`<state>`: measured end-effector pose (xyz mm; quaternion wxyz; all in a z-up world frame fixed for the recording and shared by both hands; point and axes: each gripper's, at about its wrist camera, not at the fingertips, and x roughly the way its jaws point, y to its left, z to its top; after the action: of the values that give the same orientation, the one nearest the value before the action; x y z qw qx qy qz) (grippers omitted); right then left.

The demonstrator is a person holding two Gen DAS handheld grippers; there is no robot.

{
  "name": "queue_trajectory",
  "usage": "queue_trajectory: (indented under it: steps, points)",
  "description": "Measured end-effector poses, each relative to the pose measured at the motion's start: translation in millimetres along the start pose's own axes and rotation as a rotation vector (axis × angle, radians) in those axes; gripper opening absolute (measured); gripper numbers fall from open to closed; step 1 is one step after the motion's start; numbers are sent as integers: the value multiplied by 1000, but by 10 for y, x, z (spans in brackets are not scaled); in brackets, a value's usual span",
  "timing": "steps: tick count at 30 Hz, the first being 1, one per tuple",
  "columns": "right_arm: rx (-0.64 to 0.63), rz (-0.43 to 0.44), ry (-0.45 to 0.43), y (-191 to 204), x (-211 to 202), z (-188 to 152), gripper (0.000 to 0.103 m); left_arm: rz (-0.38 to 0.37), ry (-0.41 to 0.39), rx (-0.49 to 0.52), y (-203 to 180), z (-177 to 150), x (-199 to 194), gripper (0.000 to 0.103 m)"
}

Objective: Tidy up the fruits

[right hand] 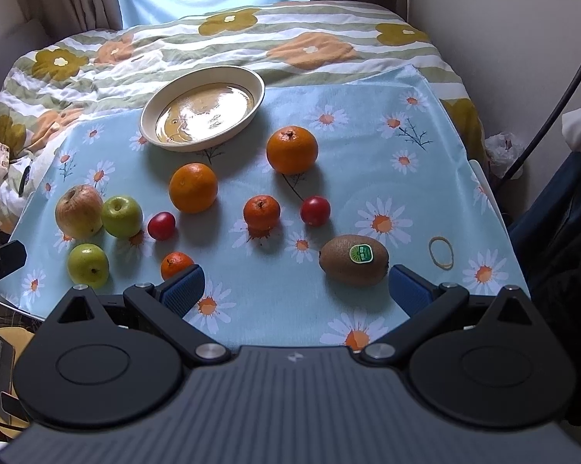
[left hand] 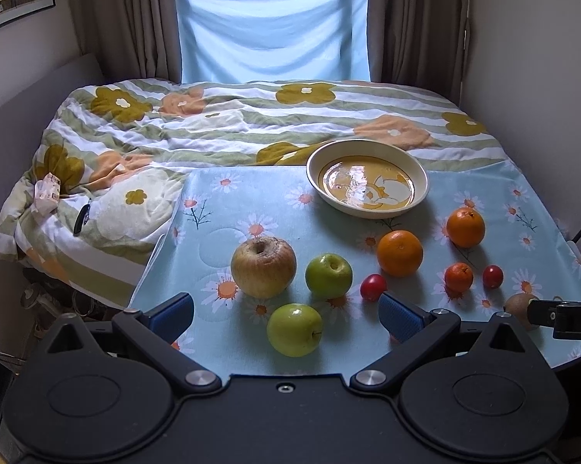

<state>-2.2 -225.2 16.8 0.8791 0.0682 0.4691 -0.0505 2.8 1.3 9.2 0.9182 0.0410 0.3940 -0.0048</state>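
A cream plate (left hand: 367, 154) (right hand: 203, 77) sits empty at the back of the daisy cloth (left hand: 251, 201). In front lie a wrinkled yellow apple (left hand: 263, 266), two green apples (left hand: 329, 275) (left hand: 295, 329), two oranges (left hand: 399, 253) (left hand: 465, 227), mandarins (right hand: 261, 212) (right hand: 176, 265), two small red fruits (right hand: 161, 225) (right hand: 315, 210) and a kiwi (right hand: 354, 259). My left gripper (left hand: 286, 311) is open, with the nearer green apple between its fingers, untouched. My right gripper (right hand: 296, 290) is open just behind the kiwi, which lies close to its right finger (right hand: 408, 290).
The cloth covers a board lying on a bed with a flowered quilt (left hand: 174, 123). A rubber band (right hand: 441, 253) lies right of the kiwi. A wall runs along the right, and curtains and a window stand behind the bed. The cloth's left edge drops off near the yellow apple.
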Motion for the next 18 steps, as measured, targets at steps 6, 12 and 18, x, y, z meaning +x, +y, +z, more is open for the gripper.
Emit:
queue_trajectory:
  steps: [6,12,18]
  points:
    - [1,2,-7,4,-16,17,103,-11,-5,-11,4,13,-11,103]
    - [0,3,-5,23,-13,28,103,-10,-7,-13,14,18,-9,103]
    - [2,0,-7,51,-1,42,103,-10,-9,-9,42,22,-4,103]
